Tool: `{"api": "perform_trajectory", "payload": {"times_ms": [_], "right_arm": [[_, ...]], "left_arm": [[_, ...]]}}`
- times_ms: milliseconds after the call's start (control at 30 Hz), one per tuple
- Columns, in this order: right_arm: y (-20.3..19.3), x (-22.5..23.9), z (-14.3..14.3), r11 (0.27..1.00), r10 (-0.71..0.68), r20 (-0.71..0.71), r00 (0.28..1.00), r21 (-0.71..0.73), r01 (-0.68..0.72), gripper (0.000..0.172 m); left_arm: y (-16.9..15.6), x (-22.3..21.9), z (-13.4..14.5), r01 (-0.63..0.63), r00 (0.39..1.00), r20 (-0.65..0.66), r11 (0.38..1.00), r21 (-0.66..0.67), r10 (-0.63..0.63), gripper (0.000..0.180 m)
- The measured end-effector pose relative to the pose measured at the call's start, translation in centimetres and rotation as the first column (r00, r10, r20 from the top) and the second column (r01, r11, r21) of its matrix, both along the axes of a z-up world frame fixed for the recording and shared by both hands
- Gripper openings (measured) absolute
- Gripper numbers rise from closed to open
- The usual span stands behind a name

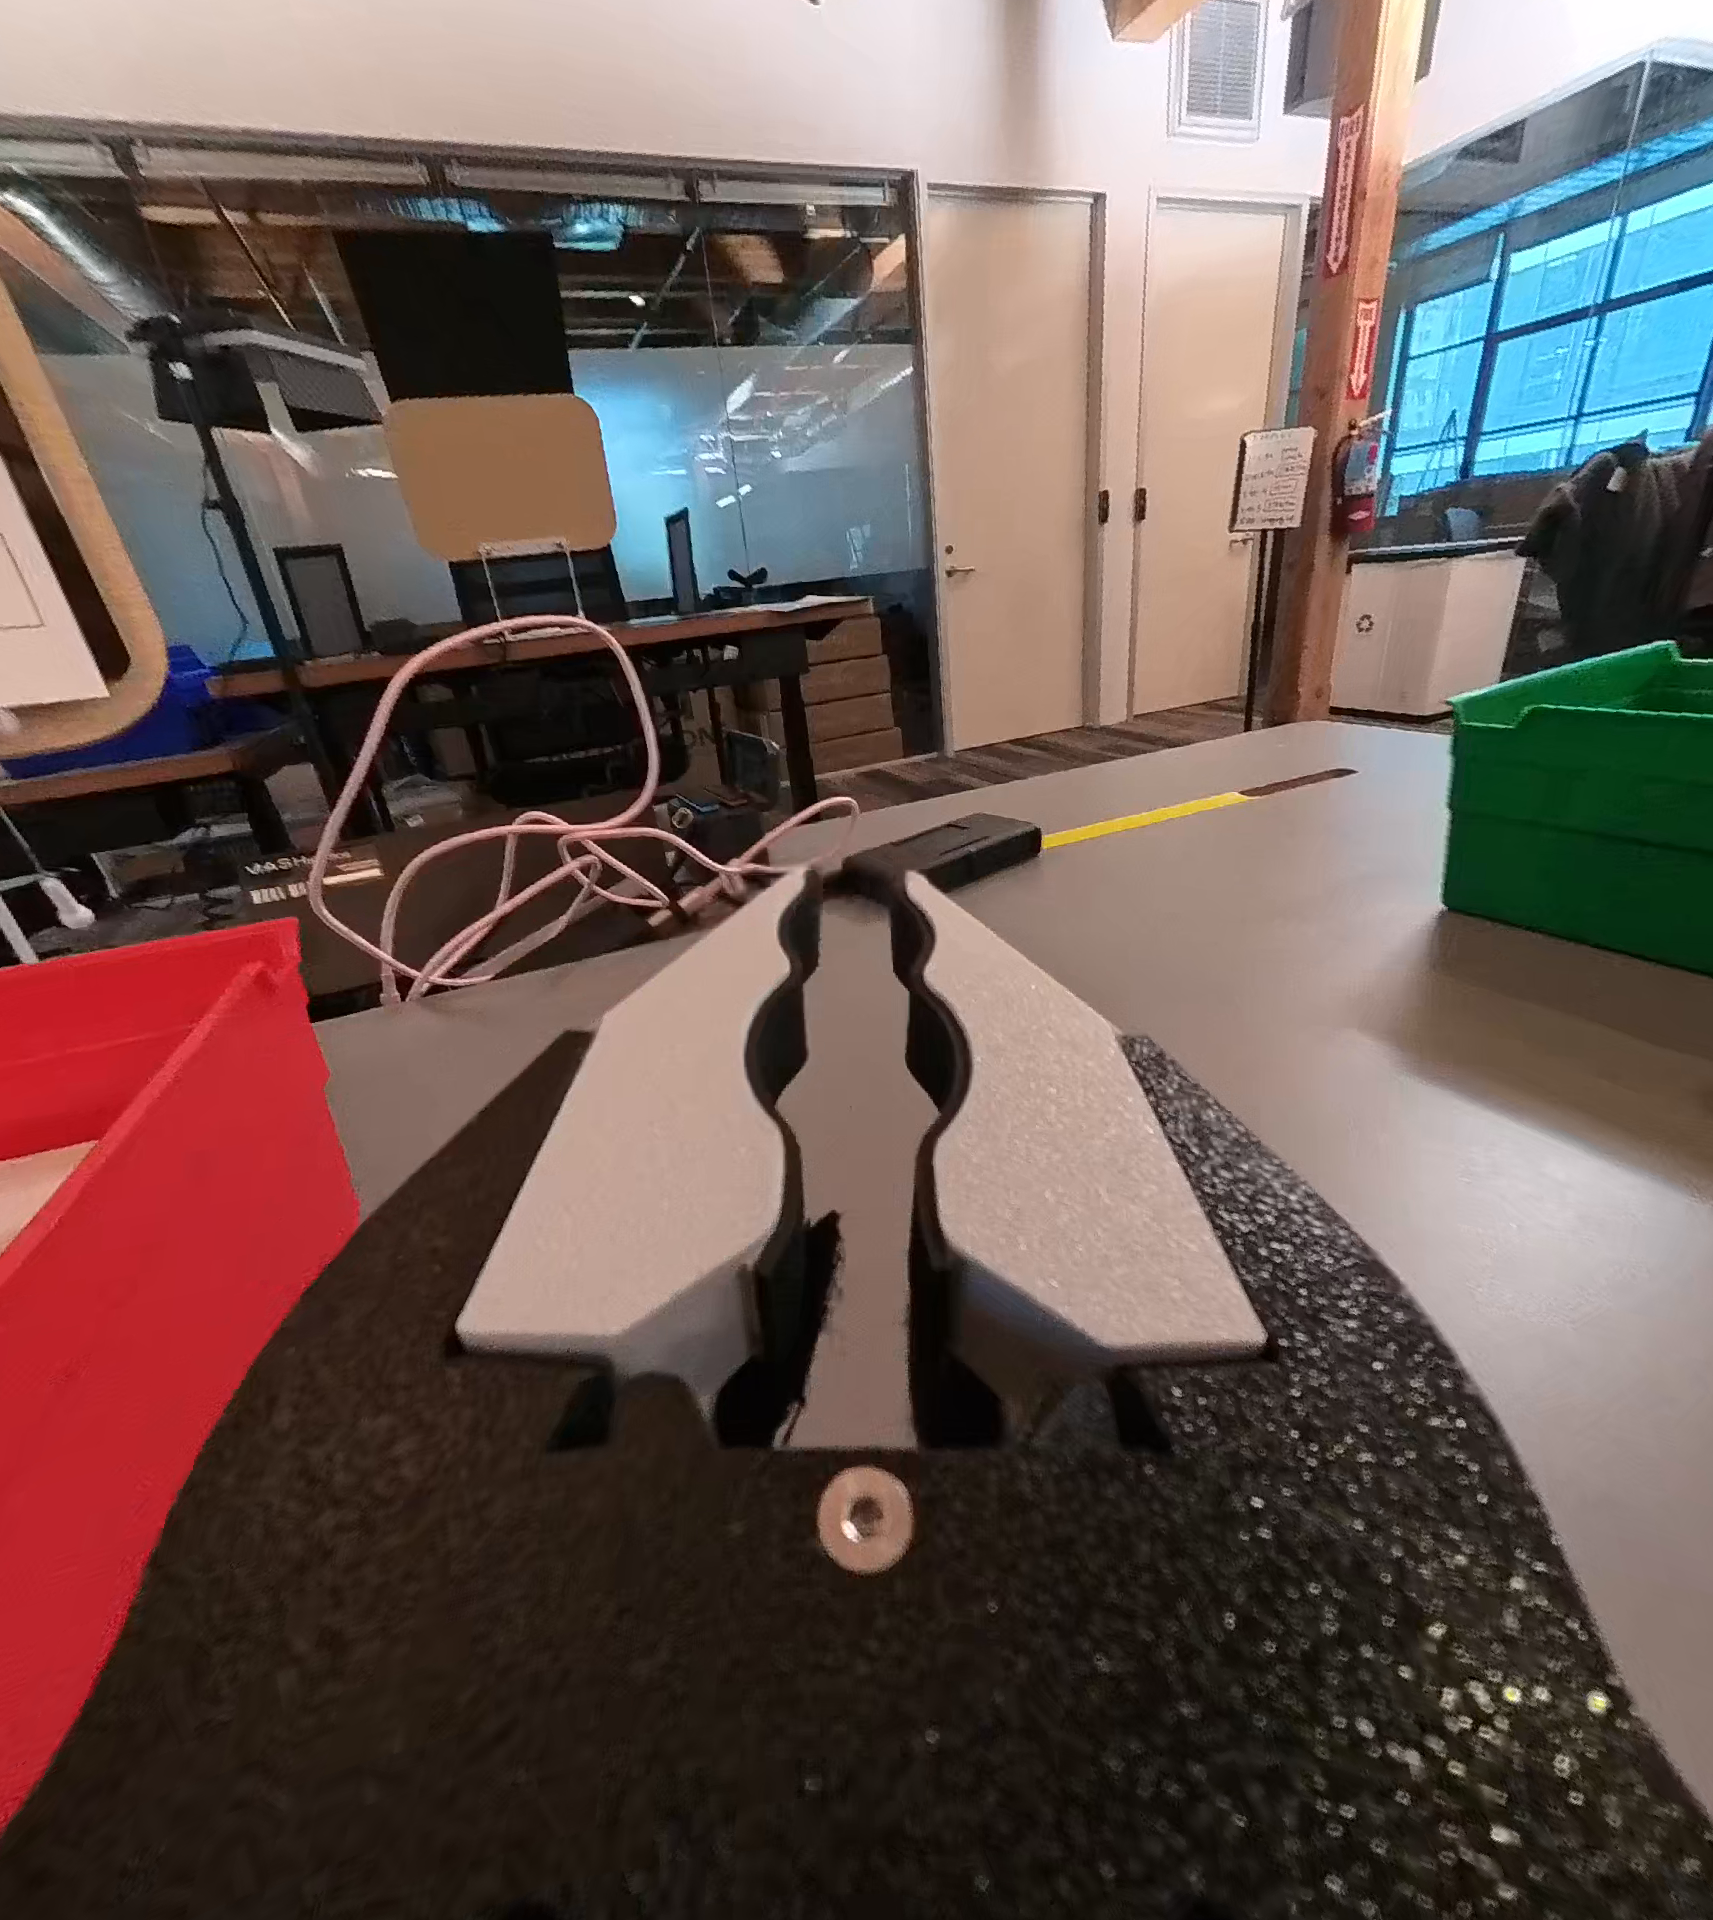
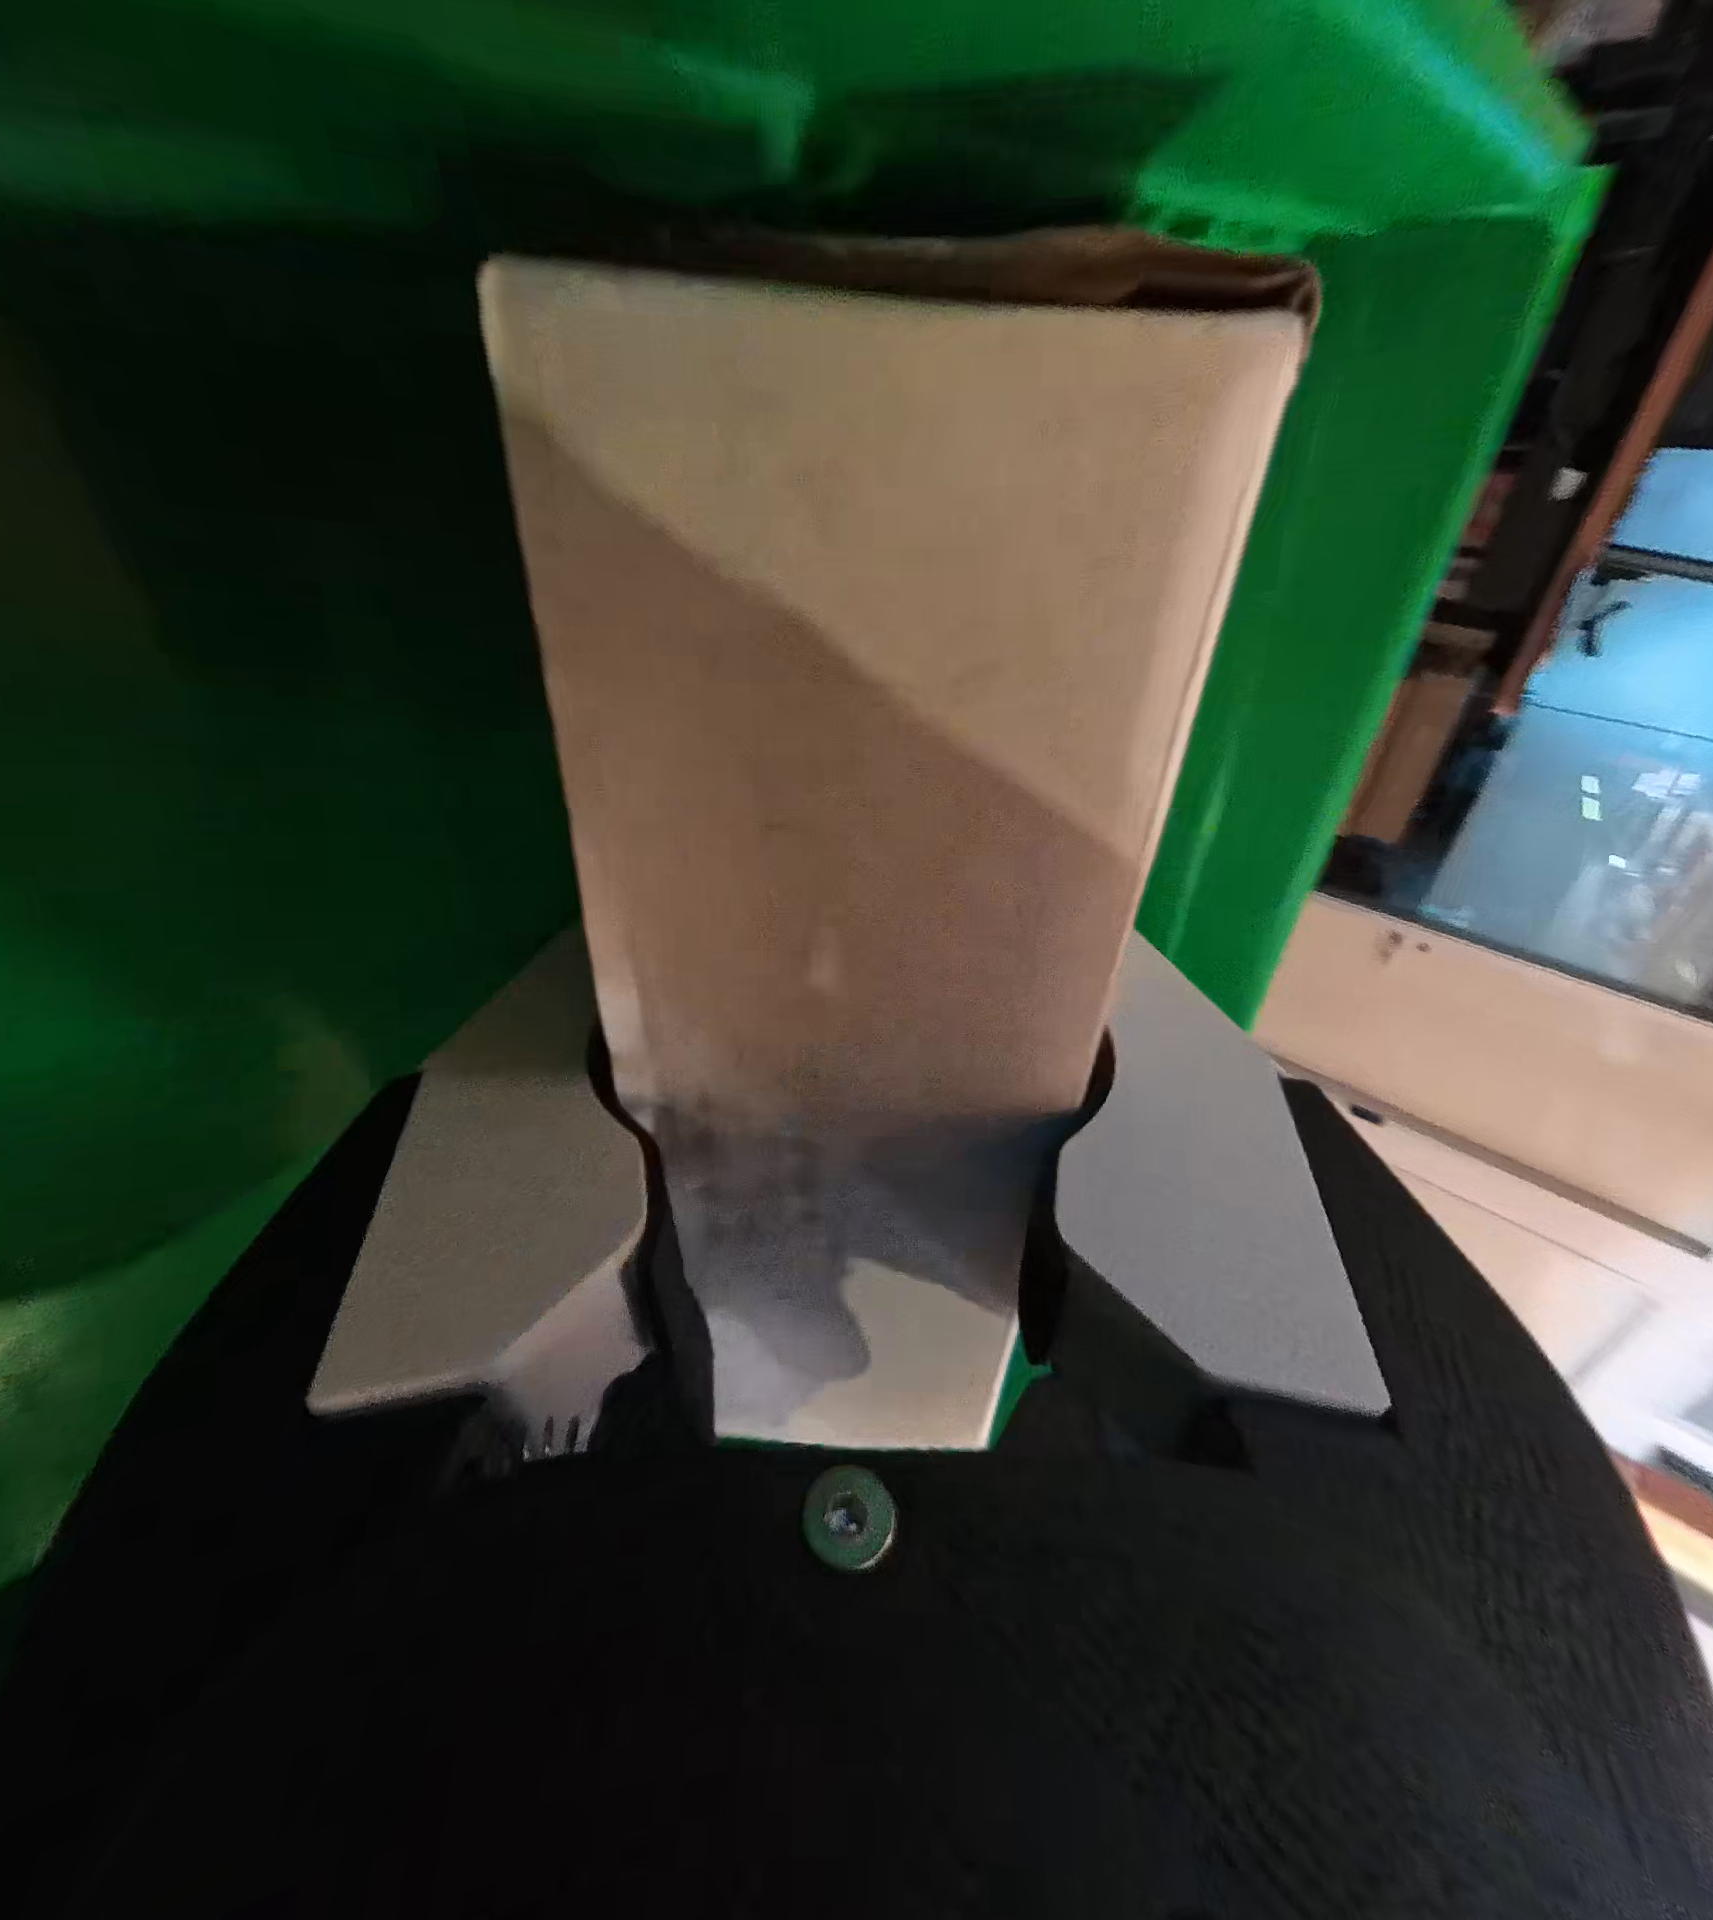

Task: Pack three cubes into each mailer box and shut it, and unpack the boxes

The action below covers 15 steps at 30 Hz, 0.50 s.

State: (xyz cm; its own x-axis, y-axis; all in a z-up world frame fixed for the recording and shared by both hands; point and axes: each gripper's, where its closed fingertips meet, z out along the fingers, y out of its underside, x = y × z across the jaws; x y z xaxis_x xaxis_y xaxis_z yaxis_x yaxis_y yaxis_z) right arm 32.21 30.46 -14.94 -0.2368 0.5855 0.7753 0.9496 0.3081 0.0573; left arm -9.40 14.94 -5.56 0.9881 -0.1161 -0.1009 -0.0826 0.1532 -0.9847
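In the right wrist view a tan cardboard mailer box (image 2: 873, 644) lies lengthwise between the fingers of my right gripper (image 2: 847, 935), inside the green bin (image 2: 208, 623). The jaws stand wide. Thin dark slivers show between the box's sides and the fingers (image 2: 1216, 1174), so the pads do not press on it. The view is blurred by motion. In the left wrist view my left gripper (image 1: 854, 883) hovers low over the grey table (image 1: 1351, 1143), its fingers (image 1: 686, 1122) drawn together with nothing between them. No cubes show in either view.
A red bin (image 1: 104, 1143) stands at the left and the green bin (image 1: 1621, 831) at the right of the table. A black device (image 1: 977, 836), a pink cable (image 1: 478, 790) and a yellow tape strip (image 1: 1143, 821) lie at the far edge. My right fingertips sit around 45 cm from my left ones.
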Motion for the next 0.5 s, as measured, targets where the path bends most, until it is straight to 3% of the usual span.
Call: {"api": "perform_trajectory", "payload": {"times_ms": [67, 167, 200, 300, 367, 433, 500], "right_arm": [[-0.7, 0.5, -0.2, 1.000, -0.004, 0.038, 0.999, -0.029, 0.006, 0.084], [-2.7, 1.6, 0.7, 0.986, -0.083, 0.043, 0.996, -0.143, 0.089, 0.116], [-3.4, 2.3, 1.2, 0.973, -0.128, 0.052, 0.990, -0.189, 0.136, 0.112], [-6.2, 4.3, 2.4, 0.913, -0.224, 0.091, 0.970, -0.327, 0.242, 0.056], [-8.8, 4.5, 2.0, 0.837, -0.259, 0.095, 0.961, -0.475, 0.273, 0.013], [-10.6, 3.9, 0.9, 0.751, -0.284, 0.087, 0.955, -0.599, 0.277, 0.000], [-10.3, 3.5, -0.5, 0.761, -0.253, 0.100, 0.962, -0.594, 0.261, 0.000]], "left_arm": [[0.2, 0.2, -0.5, 0.017, 1.000, 0.022, 0.999, -0.032, -0.016, 0.011], [0.4, 0.2, -0.9, 0.028, 0.999, 0.047, 0.998, -0.064, -0.025, 0.013], [0.5, 0.2, -0.9, 0.031, 0.998, 0.053, 0.997, -0.067, -0.027, 0.013], [0.5, 0.4, -0.9, 0.033, 0.998, 0.050, 0.997, -0.070, -0.029, 0.015], [0.5, 0.6, -0.9, 0.035, 0.999, 0.043, 0.997, -0.069, -0.032, 0.015], [0.4, 0.7, -0.9, 0.036, 0.999, 0.034, 0.997, -0.069, -0.034, 0.016], [0.4, 0.9, -1.0, 0.039, 0.999, 0.026, 0.997, -0.070, -0.037, 0.016]]}}
